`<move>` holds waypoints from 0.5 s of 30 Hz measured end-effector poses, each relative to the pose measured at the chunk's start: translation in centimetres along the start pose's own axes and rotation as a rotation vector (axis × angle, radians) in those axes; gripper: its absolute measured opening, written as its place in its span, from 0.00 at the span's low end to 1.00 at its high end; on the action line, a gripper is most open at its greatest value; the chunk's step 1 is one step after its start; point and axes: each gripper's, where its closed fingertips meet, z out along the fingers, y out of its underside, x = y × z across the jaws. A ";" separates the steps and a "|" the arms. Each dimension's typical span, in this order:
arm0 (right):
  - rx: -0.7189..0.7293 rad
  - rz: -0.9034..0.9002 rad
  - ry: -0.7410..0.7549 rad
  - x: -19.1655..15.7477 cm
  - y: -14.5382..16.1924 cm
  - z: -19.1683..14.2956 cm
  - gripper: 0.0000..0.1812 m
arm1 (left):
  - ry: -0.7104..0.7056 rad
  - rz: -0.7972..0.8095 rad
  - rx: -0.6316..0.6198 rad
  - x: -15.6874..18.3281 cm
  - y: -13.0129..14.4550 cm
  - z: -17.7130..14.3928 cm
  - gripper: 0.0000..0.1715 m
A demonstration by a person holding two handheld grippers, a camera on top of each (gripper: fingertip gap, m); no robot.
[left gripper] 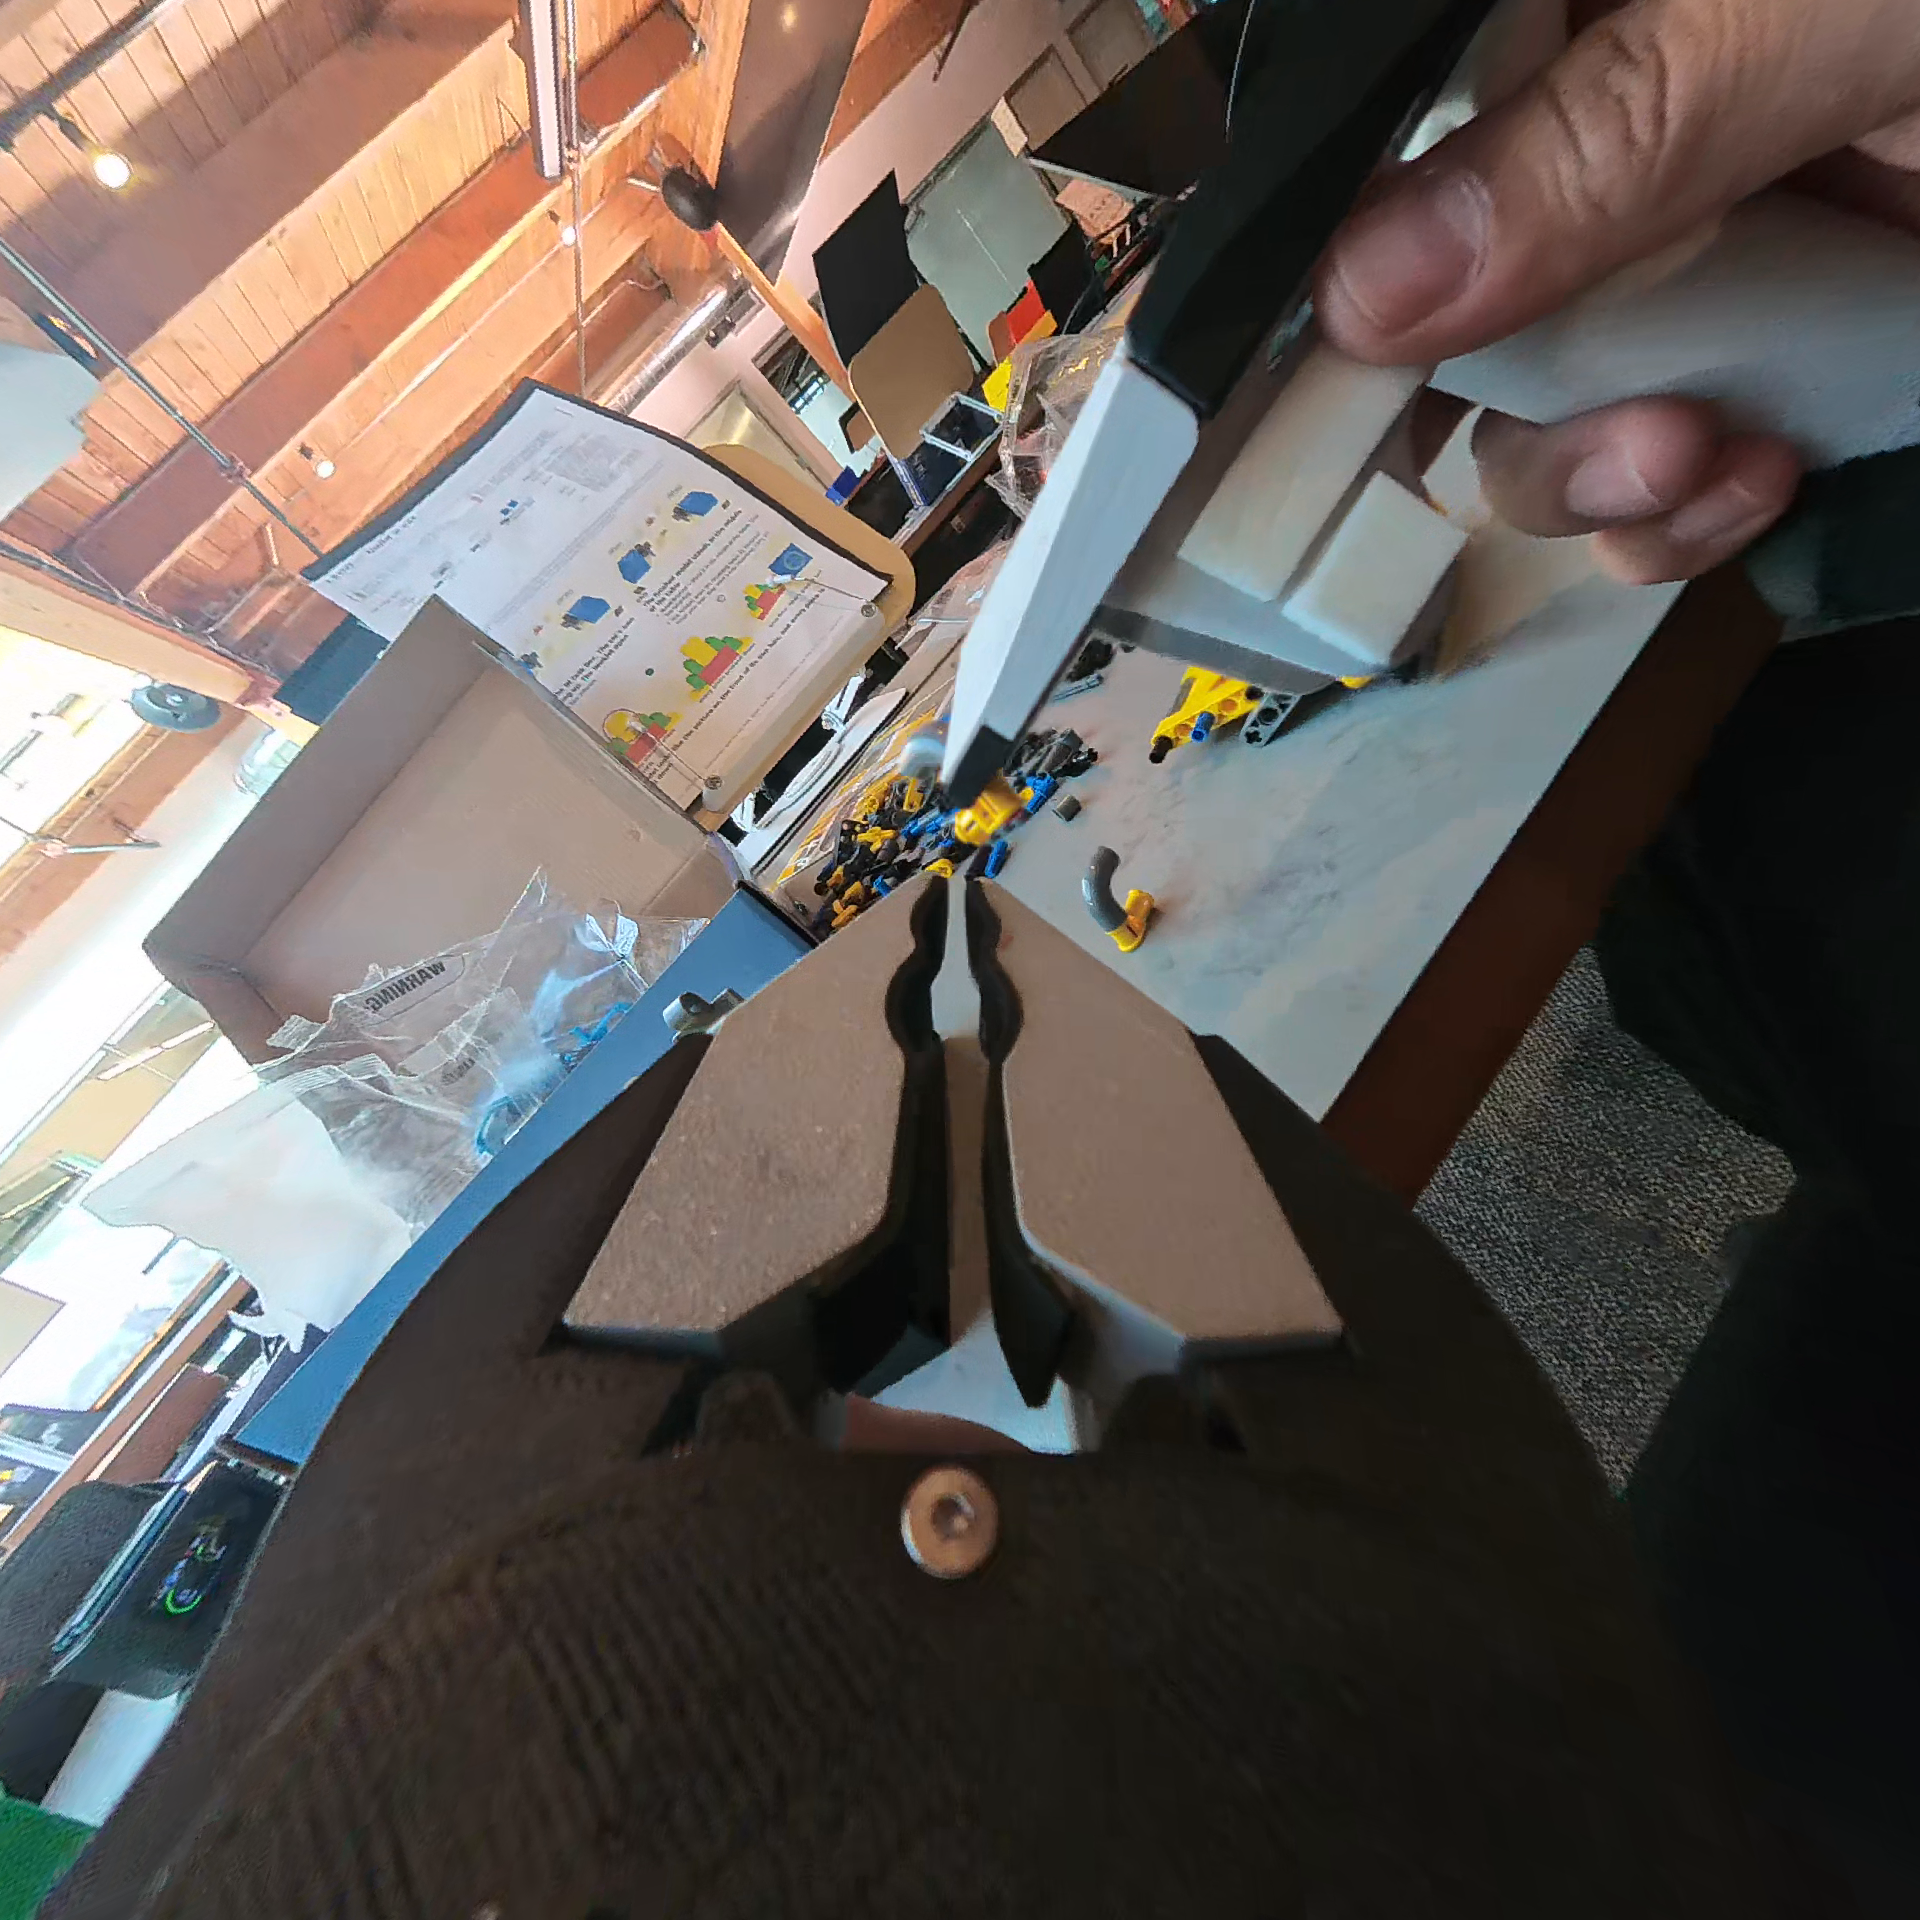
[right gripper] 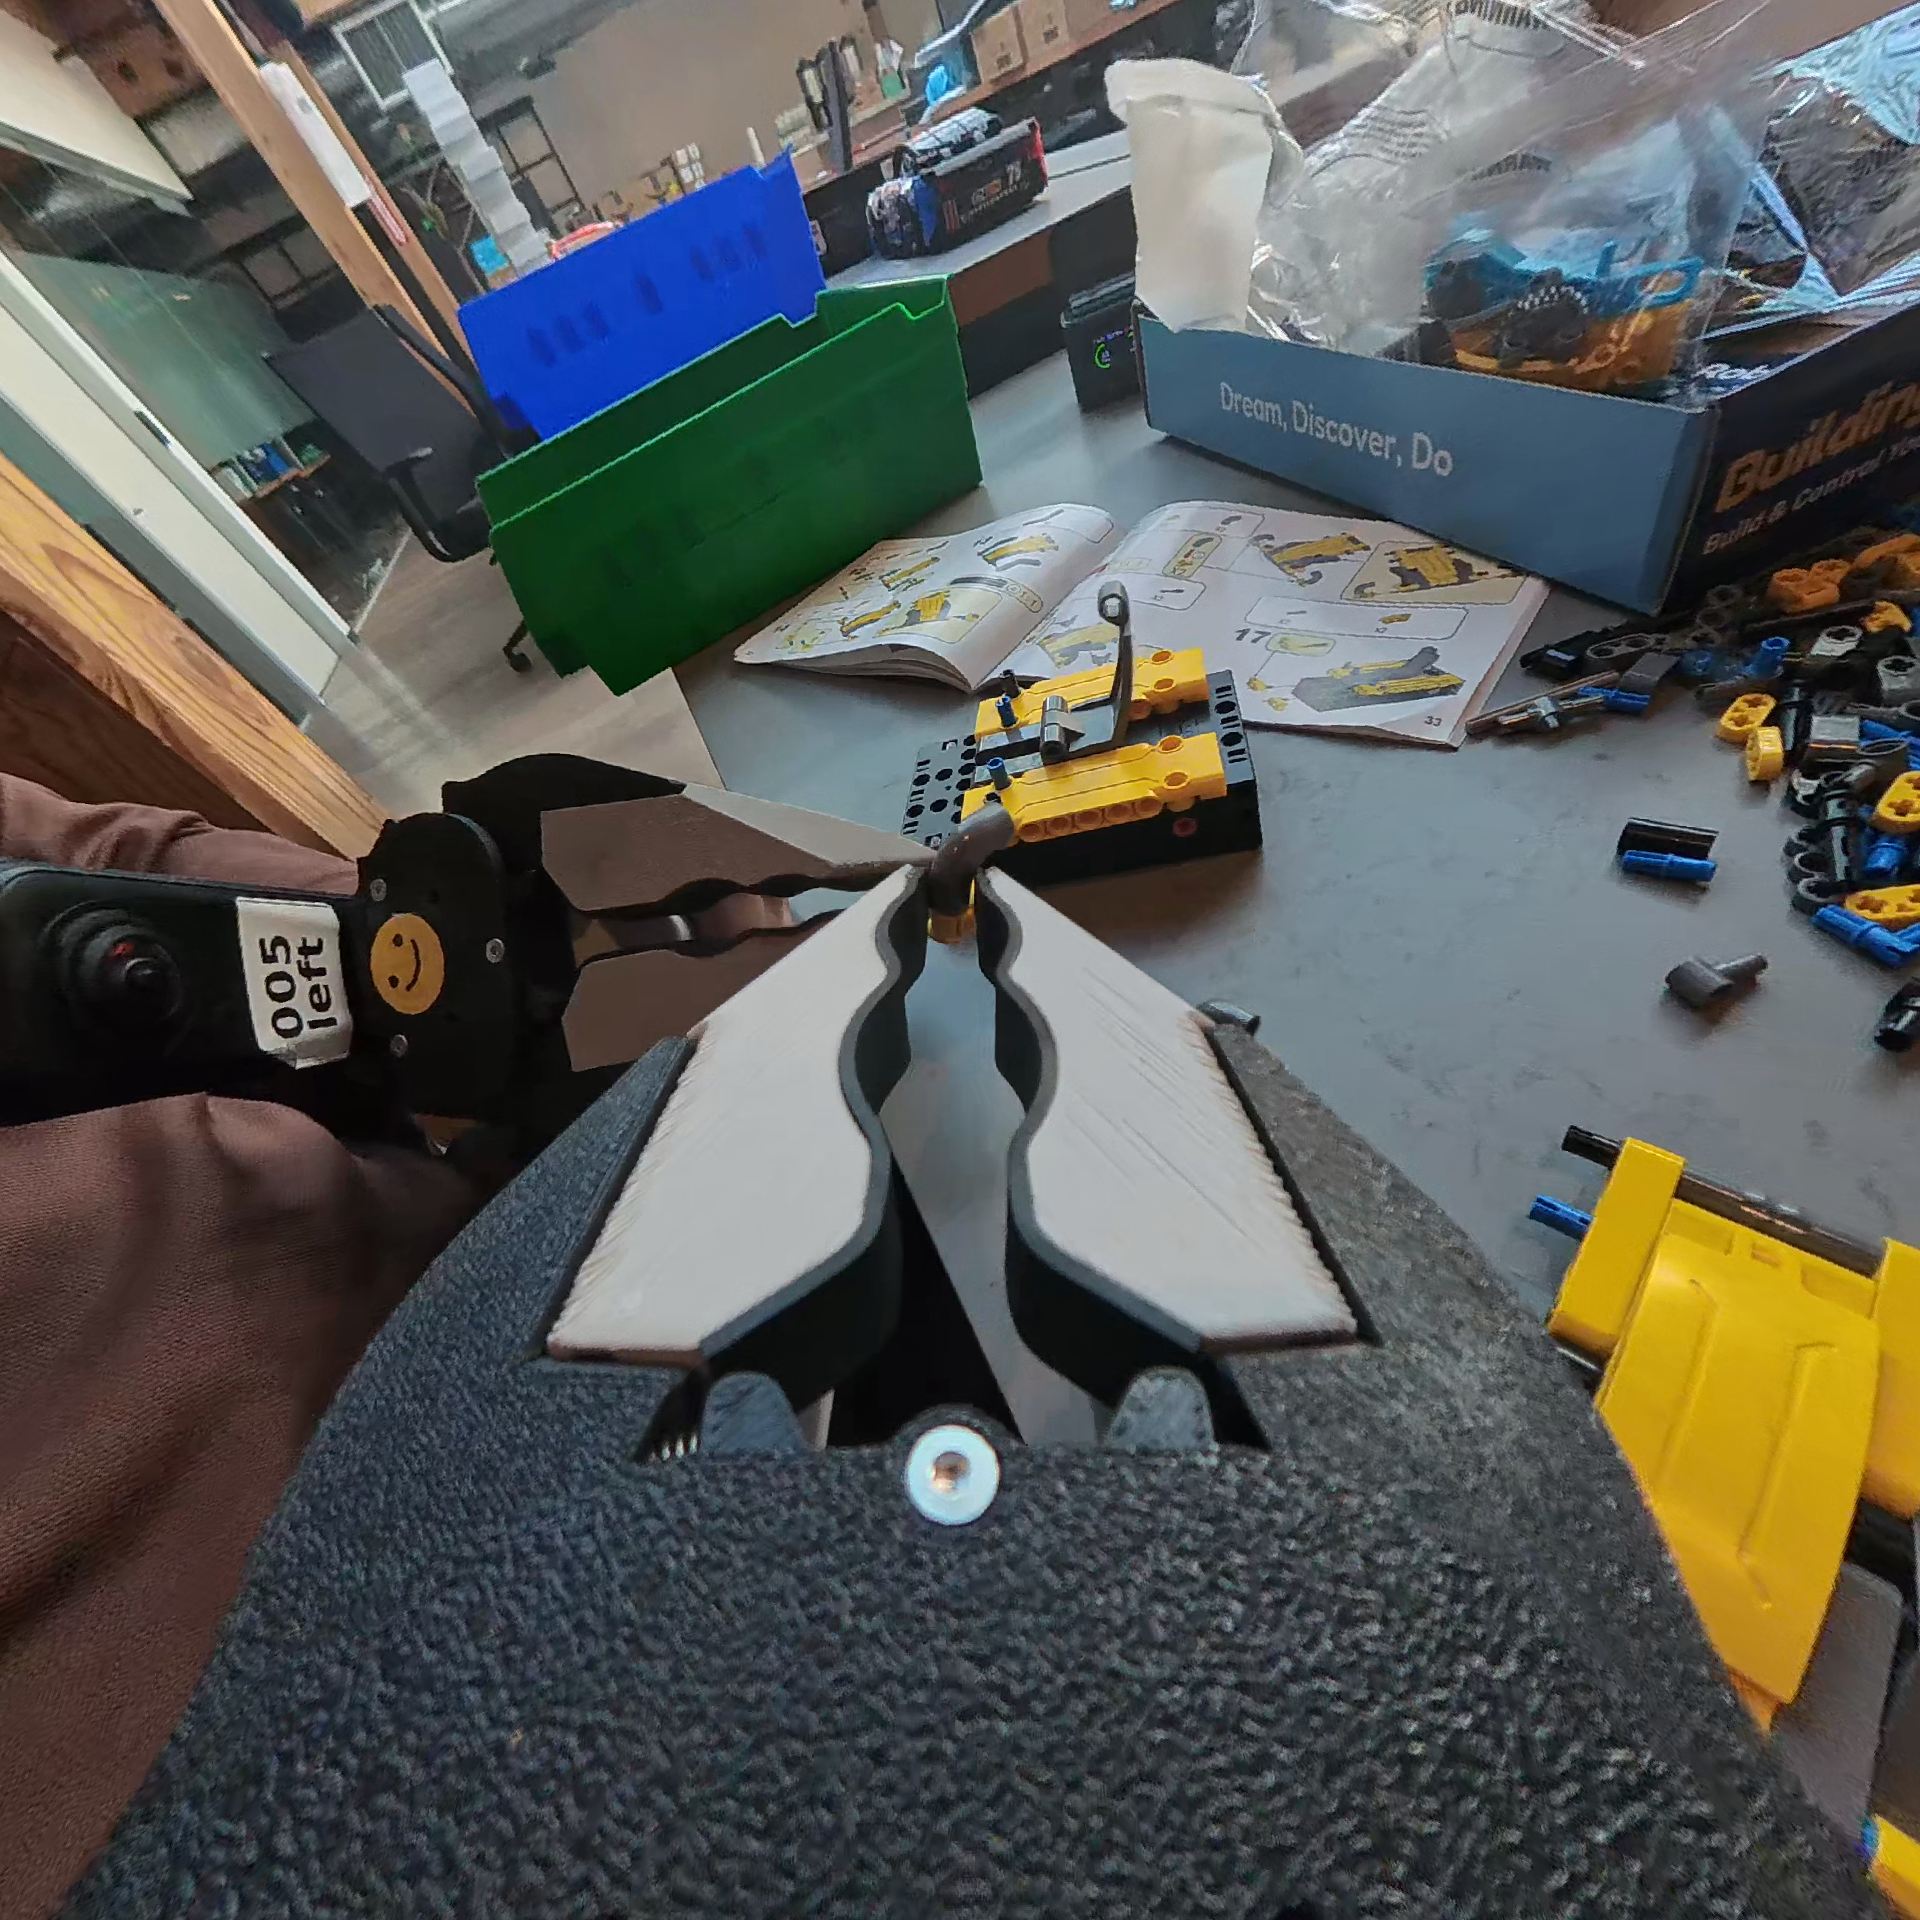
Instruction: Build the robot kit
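Above the grey table (right gripper: 1403, 987): both grippers meet just short of a black-and-yellow partial build (right gripper: 1091, 769), which stands in front of an open instruction booklet (right gripper: 1143, 603).
Right gripper (right gripper: 951, 899): I have it almost fully closed, its tips pinching a small grey bent piece (right gripper: 961, 847) with a yellow connector on its lower end.
Left gripper (right gripper: 920, 862): jaws together, only a thin slit left. Its tip comes in from the left and touches the grey bent piece or sits just beside it. I cannot tell whether it grips it.
Blue cardboard box (right gripper: 1455, 457): far right of the table, stuffed with clear plastic bags (right gripper: 1507, 156) of blue and yellow parts.
Green bin (right gripper: 727, 488): at the table's far left edge, blue bin (right gripper: 644, 291) behind it. I cannot see their insides.
Brown cardboard tray (left gripper: 416, 831): only bare board shows inside from the left wrist view.
Loose parts (right gripper: 1829, 748): a pile spread on the table at right, in no container.
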 end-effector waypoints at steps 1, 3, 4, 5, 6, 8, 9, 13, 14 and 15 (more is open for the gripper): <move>0.009 0.006 -0.001 0.1 -0.1 -0.1 0.05 | 0.004 0.004 0.003 0.1 0.0 0.0 0.00; 0.031 0.008 0.012 0.3 -0.6 -0.4 0.05 | 0.012 0.006 0.007 0.2 0.0 -0.1 0.00; 0.049 0.000 0.028 0.6 -0.9 -0.6 0.05 | 0.022 0.002 0.006 0.4 0.0 -0.1 0.00; 0.069 -0.012 0.046 0.8 -1.3 -0.9 0.05 | 0.036 -0.002 0.009 0.5 0.0 -0.1 0.00; 0.087 -0.023 0.064 1.0 -1.7 -1.2 0.05 | 0.036 -0.007 0.011 0.5 -0.1 -0.1 0.00; 0.122 -0.033 0.093 1.5 -2.3 -1.9 0.05 | 0.041 -0.024 0.006 0.4 0.0 -0.1 0.00; 0.140 -0.034 0.104 1.7 -2.7 -2.2 0.05 | 0.042 -0.033 0.005 0.3 0.0 -0.1 0.00; 0.181 -0.031 0.130 2.4 -3.4 -3.4 0.05 | 0.052 -0.047 -0.004 0.4 0.1 0.0 0.00; 0.180 -0.035 0.137 2.5 -3.5 -3.7 0.05 | 0.055 -0.044 -0.007 0.4 0.1 0.0 0.00; 0.179 -0.043 0.148 2.8 -3.6 -4.2 0.05 | 0.060 -0.041 -0.009 0.5 0.1 0.0 0.00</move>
